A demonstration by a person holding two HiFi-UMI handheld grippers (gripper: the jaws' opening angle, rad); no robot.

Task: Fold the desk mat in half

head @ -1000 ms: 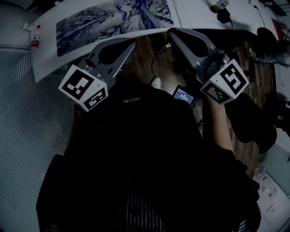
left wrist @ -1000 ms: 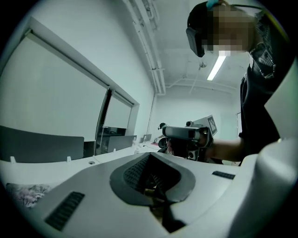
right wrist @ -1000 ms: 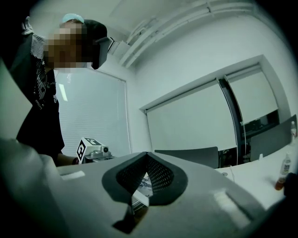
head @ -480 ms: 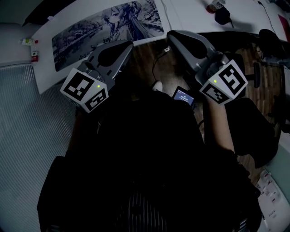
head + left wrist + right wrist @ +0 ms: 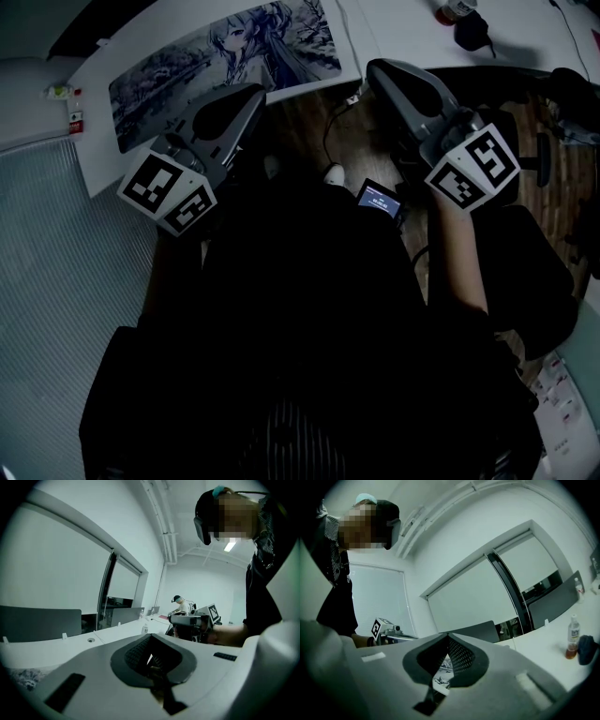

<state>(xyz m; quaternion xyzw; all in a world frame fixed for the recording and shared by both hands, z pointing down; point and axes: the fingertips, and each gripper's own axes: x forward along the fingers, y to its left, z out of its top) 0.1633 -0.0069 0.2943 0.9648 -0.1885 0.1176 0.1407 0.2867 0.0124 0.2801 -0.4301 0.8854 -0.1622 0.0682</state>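
Desk mat point(image 5: 220, 70) is laid flat, print up, along the near edge of the white table point(image 5: 94, 141). The right gripper point(image 5: 373, 68) is kept clamped at the mat's near right corner, a strip of print seen pinched in its jaws. The left gripper point(image 5: 255, 91) is shut too, tip parked at the mat's near edge, nothing clearly caught

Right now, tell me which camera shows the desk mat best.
The head view: the desk mat lies spread on the white desk, nearly its whole print visible. The right gripper view shows only a sliver of it through the gap behind its jaws; the left gripper view at most a speckled scrap.
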